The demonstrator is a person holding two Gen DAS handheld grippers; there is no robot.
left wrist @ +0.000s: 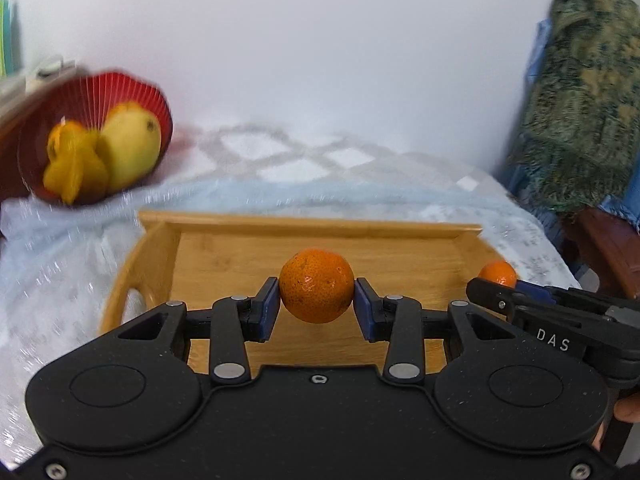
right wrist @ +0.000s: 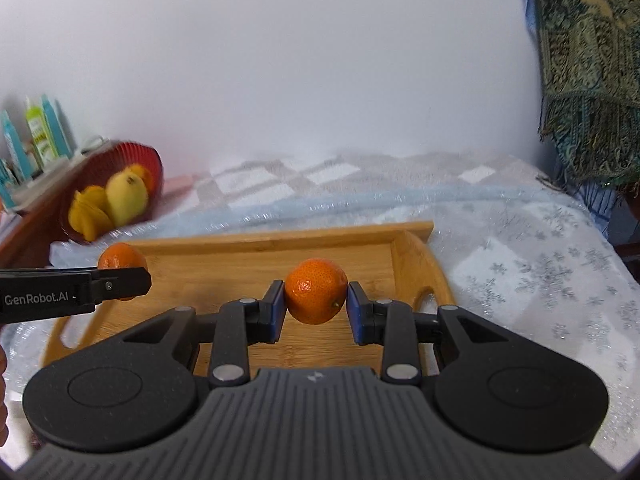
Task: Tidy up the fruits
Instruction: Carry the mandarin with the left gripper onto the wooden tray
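Here, left gripper [left wrist: 316, 304] clamping tangerine [left wrist: 316, 285] (another in right gripper [right wrist: 316, 307]), above wooden tray [left wrist: 304, 224]

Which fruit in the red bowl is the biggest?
The yellow-green mango in the red bowl; it is larger than the orange-yellow fruits beside it.

Both wrist cameras look forward and down, close over the wooden tray [left wrist: 308, 226]. Each glimpses the other gripper; both share the red basket [right wrist: 150, 168].
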